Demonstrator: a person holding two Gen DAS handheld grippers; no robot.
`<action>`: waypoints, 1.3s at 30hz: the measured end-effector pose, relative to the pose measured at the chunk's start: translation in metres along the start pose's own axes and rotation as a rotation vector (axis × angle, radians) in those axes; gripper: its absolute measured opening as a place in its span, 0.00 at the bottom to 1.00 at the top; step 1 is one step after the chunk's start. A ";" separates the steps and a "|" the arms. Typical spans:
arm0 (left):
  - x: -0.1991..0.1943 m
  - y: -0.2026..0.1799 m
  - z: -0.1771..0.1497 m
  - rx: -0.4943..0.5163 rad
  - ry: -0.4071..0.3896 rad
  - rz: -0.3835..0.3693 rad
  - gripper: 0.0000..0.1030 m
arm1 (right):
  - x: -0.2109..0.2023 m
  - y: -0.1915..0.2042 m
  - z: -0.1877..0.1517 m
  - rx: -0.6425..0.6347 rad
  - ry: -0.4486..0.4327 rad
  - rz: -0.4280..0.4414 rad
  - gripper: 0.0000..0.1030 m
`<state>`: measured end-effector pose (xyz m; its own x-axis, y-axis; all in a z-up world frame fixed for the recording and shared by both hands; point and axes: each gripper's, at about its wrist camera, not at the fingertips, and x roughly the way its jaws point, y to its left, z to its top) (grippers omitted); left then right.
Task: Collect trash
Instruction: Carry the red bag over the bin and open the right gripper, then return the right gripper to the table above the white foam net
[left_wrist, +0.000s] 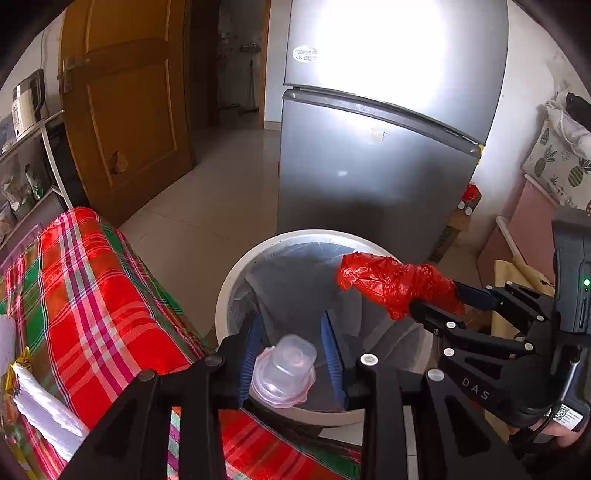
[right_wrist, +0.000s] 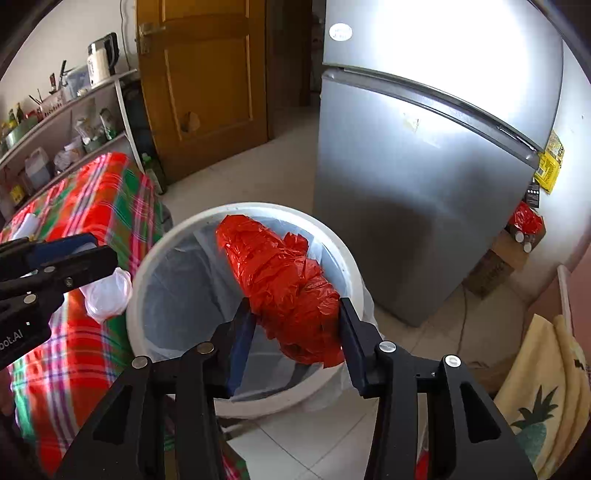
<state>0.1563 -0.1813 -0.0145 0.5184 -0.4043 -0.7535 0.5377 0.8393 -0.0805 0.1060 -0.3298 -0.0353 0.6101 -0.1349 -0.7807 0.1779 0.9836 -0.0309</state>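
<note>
A: What does each tool carry?

B: The right tool (right_wrist: 297, 325) pinches a crumpled red plastic bag (right_wrist: 284, 284) between its blue pads, and the bag hangs over the mouth of the white trash bin (right_wrist: 236, 212). The left tool (left_wrist: 291, 360) has a clear plastic cup (left_wrist: 282, 371) between its pads at the bin's near rim. I cannot tell whether the pads press on it.

A: So how far along is the collecting?

B: Neither piece is dropped yet, I'd say; both are over or at the bin, ready for release.

A: What's in the bin?

B: A pale liner (right_wrist: 192, 273); the part of the inside that shows looks bare.

A: Anything left?

B: On the plaid-covered table (left_wrist: 92, 280) lie a white wrapper-like piece (left_wrist: 44, 410) and more white scraps (right_wrist: 27, 223), so probably another trip.
</note>
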 end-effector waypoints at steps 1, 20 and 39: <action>0.003 -0.001 0.000 -0.004 0.004 -0.004 0.39 | 0.004 -0.003 0.000 0.004 0.008 0.001 0.46; -0.049 0.034 -0.020 -0.092 -0.055 0.047 0.61 | -0.030 0.015 -0.005 0.065 -0.093 0.088 0.63; -0.139 0.126 -0.075 -0.246 -0.127 0.285 0.61 | -0.069 0.128 0.008 -0.123 -0.187 0.277 0.65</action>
<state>0.1027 0.0075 0.0311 0.7103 -0.1714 -0.6827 0.1929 0.9802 -0.0454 0.0932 -0.1952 0.0198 0.7552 0.1306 -0.6423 -0.1014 0.9914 0.0823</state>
